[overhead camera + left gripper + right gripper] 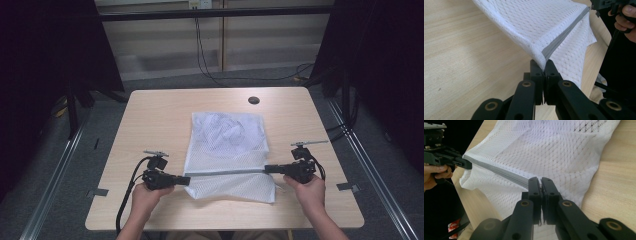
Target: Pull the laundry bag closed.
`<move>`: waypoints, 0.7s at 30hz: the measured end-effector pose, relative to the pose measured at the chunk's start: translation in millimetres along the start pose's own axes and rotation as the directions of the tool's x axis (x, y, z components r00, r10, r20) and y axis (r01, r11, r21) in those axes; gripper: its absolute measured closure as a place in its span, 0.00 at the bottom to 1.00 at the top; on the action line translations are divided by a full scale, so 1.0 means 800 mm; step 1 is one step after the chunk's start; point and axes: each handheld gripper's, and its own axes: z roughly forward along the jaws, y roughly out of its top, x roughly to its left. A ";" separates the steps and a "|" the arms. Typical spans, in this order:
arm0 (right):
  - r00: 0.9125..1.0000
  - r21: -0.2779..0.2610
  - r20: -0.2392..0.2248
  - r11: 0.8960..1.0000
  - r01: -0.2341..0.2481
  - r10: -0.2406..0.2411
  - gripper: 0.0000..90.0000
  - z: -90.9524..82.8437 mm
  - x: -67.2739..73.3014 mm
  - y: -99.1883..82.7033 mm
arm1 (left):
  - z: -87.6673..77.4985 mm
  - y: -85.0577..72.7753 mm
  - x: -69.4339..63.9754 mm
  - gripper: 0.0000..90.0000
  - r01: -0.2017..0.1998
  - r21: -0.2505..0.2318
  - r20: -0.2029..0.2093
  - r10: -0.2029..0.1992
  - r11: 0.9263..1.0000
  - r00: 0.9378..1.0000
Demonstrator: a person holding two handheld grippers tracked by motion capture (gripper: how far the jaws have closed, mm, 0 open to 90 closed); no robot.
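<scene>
1. At left, the left hand-held gripper [186, 180] is clamped on one end of the grey zipper strip [225, 171] of a white mesh fabric laundry bag [227, 145].
2. At centre, the bag lies on the pale wooden desk [150, 120], its zipper stretched taut and lifted between the two tools; something white and crumpled, hard to identify, shows through the mesh at its far end.
3. At right, the right hand-held gripper [267, 169] is clamped on the zipper's other end.
4. A small round black grommet [254, 100] sits near the desk's far edge.
</scene>
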 end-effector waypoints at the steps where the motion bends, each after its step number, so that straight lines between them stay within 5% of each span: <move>1: 1.000 0.002 0.010 1.000 0.004 -0.004 0.97 -0.001 0.000 0.000 | 0.000 0.000 0.000 0.98 0.001 0.001 0.003 -0.001 1.000 1.000; 21: 0.999 -0.029 0.052 1.000 -0.011 0.013 0.97 -0.022 -0.010 -0.006 | 0.003 -0.001 0.001 0.98 -0.010 0.019 0.000 0.010 1.000 1.000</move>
